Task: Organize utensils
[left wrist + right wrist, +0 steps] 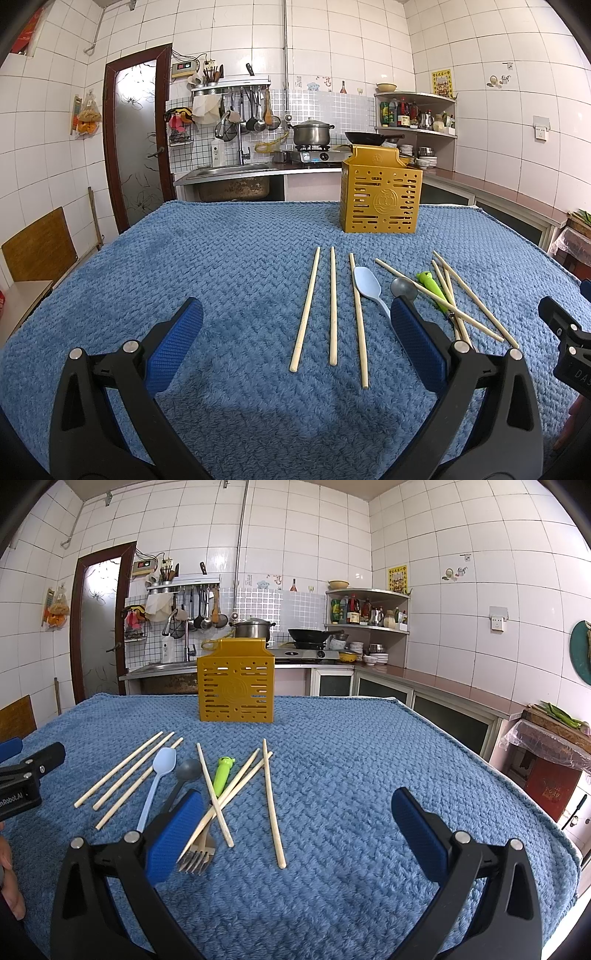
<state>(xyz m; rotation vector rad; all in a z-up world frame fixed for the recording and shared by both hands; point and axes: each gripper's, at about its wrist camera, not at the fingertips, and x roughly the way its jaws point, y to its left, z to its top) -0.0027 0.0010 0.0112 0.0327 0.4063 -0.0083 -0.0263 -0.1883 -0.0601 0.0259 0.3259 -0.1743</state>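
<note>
Left gripper (295, 332) and right gripper (297, 819) gape wide, holding nothing.

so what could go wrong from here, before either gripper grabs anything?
1. The crossed wooden chopsticks lie over the green-handled metal fork; lifting one could drag the others.
2. Thin sticks lie flat on the plush blue cloth, so the open right gripper may pinch fabric or slip.
3. The slotted yellow plastic holder stands free; a hard insertion might tip it.
</note>
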